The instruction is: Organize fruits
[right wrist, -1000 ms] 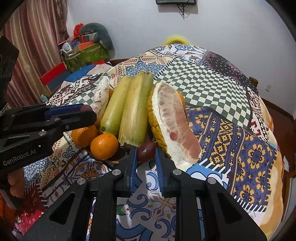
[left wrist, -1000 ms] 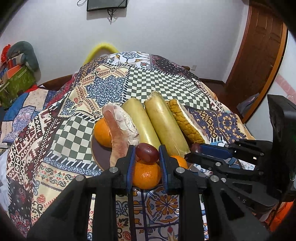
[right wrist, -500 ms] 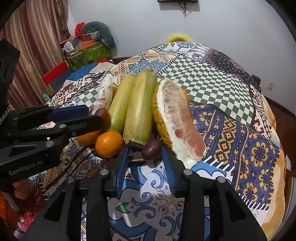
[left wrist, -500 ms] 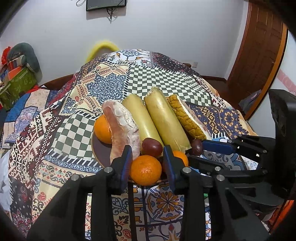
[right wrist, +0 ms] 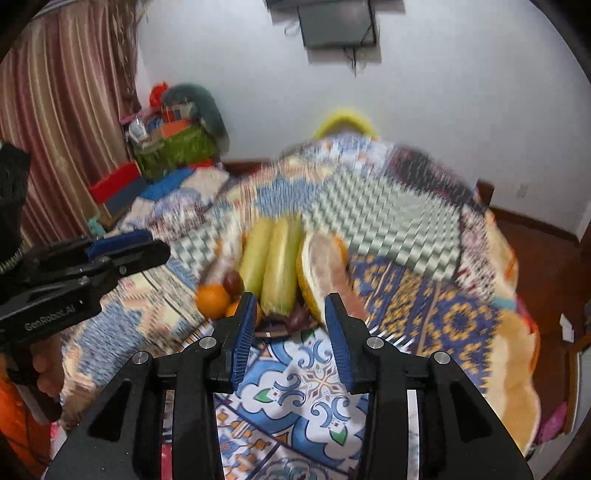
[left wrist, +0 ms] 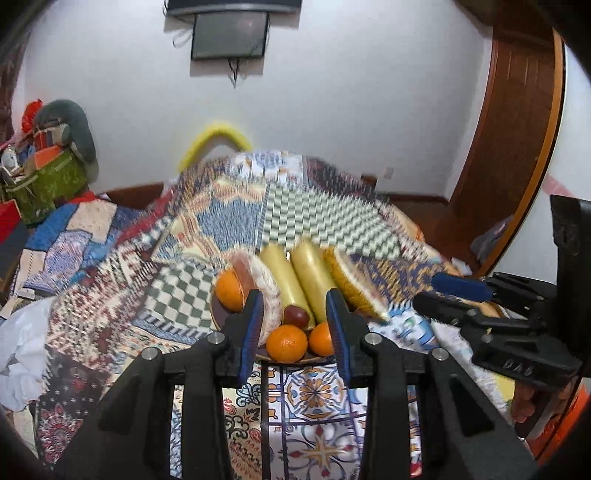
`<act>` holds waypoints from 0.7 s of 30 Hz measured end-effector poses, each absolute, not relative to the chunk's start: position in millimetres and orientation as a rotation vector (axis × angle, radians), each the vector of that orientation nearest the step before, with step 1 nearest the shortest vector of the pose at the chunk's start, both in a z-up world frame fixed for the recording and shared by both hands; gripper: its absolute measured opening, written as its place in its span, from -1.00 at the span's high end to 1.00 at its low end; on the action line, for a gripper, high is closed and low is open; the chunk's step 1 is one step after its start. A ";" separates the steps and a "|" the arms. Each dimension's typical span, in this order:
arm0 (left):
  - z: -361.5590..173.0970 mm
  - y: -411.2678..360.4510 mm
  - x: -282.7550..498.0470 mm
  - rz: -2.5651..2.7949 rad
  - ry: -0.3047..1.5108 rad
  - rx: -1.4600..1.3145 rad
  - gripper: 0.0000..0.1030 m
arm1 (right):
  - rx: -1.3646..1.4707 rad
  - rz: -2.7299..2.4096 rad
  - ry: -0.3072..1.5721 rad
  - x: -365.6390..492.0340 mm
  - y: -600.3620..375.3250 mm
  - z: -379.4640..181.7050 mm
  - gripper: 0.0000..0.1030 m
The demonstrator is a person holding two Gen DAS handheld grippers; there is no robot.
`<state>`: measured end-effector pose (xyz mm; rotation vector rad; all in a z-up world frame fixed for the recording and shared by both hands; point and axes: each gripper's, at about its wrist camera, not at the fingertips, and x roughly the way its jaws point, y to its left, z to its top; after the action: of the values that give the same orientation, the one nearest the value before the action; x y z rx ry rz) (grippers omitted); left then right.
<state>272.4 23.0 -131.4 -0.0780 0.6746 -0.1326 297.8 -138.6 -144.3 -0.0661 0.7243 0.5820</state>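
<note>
A brown plate on the patterned quilt carries oranges, two yellow-green stalks, two pomelo wedges and dark red fruits. My left gripper hangs open above the plate's near side, nothing between its pads; one dark red fruit lies below it among the oranges. My right gripper is also open and empty, above a second dark red fruit at the plate's front edge beside the cut pomelo wedge. Each gripper shows in the other's view, the right one and the left one.
The quilt drapes a raised surface that falls away on all sides. A green bag of clutter stands far left, a wooden door at the right, a screen on the wall. A hand holds the left gripper.
Both grippers were shut on dark red fruits at the plate. Both have let go, opened and lifted back; the two fruits now rest on the plate.
</note>
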 end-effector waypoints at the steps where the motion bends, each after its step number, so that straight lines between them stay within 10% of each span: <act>1: -121.8 23.2 265.2 -0.133 0.651 -0.080 0.33 | -0.060 0.580 0.696 291.0 -142.6 -133.4 0.32; 12: -22.3 11.4 160.8 -0.100 0.363 -0.063 0.32 | -0.026 0.546 0.378 197.8 -164.5 -27.3 0.32; 21: 12.8 -3.0 83.2 -0.051 0.197 -0.028 -0.13 | 0.000 0.529 0.225 136.7 -170.6 4.5 0.02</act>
<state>83.2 -3.0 12.8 -0.0277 0.1974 -0.0507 136.7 -170.6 4.5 -0.0004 0.2247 0.5289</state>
